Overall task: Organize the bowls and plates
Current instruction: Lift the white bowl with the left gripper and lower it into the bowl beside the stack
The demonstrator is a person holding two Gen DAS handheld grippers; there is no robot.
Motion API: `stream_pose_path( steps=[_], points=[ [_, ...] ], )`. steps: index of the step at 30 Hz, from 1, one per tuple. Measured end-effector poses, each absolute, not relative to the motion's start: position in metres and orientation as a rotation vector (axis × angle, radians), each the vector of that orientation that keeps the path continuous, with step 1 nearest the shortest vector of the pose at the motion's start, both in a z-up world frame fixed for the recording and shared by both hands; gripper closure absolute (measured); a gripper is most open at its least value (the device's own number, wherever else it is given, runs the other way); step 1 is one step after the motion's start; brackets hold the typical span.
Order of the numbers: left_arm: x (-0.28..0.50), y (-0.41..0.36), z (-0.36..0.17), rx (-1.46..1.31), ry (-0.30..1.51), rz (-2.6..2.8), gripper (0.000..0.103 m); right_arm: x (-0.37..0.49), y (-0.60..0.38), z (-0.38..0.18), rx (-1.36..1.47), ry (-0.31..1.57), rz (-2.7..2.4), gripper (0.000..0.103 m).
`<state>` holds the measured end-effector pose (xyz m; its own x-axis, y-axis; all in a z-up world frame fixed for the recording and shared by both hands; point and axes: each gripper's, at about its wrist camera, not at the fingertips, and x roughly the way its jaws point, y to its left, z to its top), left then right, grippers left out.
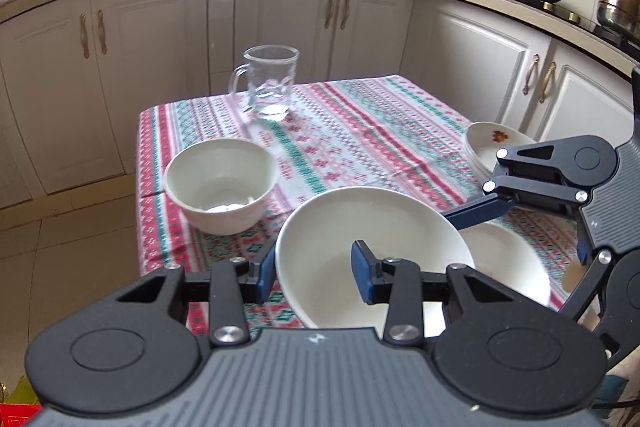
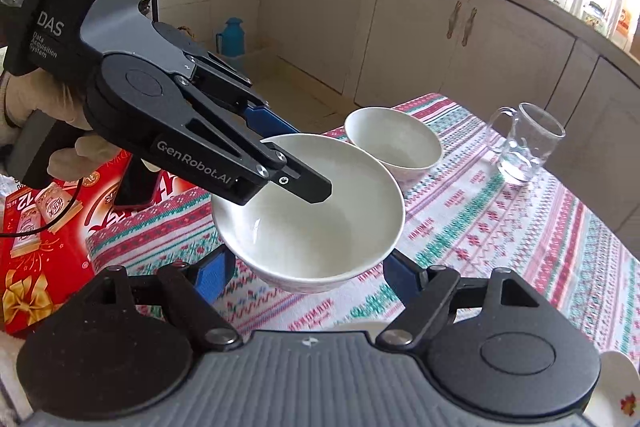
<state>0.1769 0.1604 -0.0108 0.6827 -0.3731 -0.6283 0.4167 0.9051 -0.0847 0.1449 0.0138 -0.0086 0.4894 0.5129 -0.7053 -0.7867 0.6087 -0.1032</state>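
Observation:
A white bowl (image 1: 320, 239) (image 2: 320, 227) hangs above the patterned tablecloth (image 1: 360, 131). My left gripper (image 1: 314, 275) (image 2: 304, 159) is shut on its rim, one finger inside and one outside. My right gripper (image 2: 308, 267) straddles the bowl's lower body, its pads against both sides; its far finger (image 1: 476, 209) runs behind the bowl's right edge. A second, deeper white bowl (image 1: 220, 179) (image 2: 394, 143) stands on the table beyond. Stacked plates with a red motif (image 1: 488, 139) (image 2: 616, 391) sit at the right edge. Another white dish (image 1: 508, 267) lies under the lifted bowl.
A clear glass mug (image 1: 270, 83) (image 2: 524, 147) stands at the table's far side. A red gift box (image 2: 36, 267) lies left of the table. Beyond it a blue thermos (image 2: 232, 35) stands on the floor. White cabinets (image 1: 280, 15) and a crowded counter surround the table.

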Motion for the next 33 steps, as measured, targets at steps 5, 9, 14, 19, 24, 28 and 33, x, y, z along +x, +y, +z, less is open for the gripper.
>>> stream_pose_path(
  steps=[5,9,14,19,24,28,33],
  points=[
    [0.167,0.141,-0.003,0.089,0.673,-0.461,0.065,0.13,-0.005,0.0,-0.425,0.664,0.808,0.019],
    [0.161,0.124,0.001,0.104,0.663,-0.483,0.065,0.119,-0.022,0.004,-0.416,0.648,0.787,0.019],
    [0.158,0.102,0.001,0.119,0.659,-0.517,0.065,0.109,-0.041,0.006,-0.399,0.644,0.753,0.019],
    [0.158,0.083,-0.002,0.129,0.669,-0.546,0.065,0.101,-0.059,0.007,-0.388,0.646,0.72,0.019],
    [0.158,0.069,-0.009,0.131,0.685,-0.562,0.065,0.099,-0.075,0.003,-0.368,0.66,0.705,0.019],
    [0.159,0.064,-0.015,0.134,0.701,-0.568,0.065,0.098,-0.083,-0.004,-0.359,0.681,0.698,0.019],
    [0.159,0.058,-0.021,0.155,0.705,-0.561,0.065,0.101,-0.088,-0.011,-0.341,0.703,0.701,0.019]
  ],
)
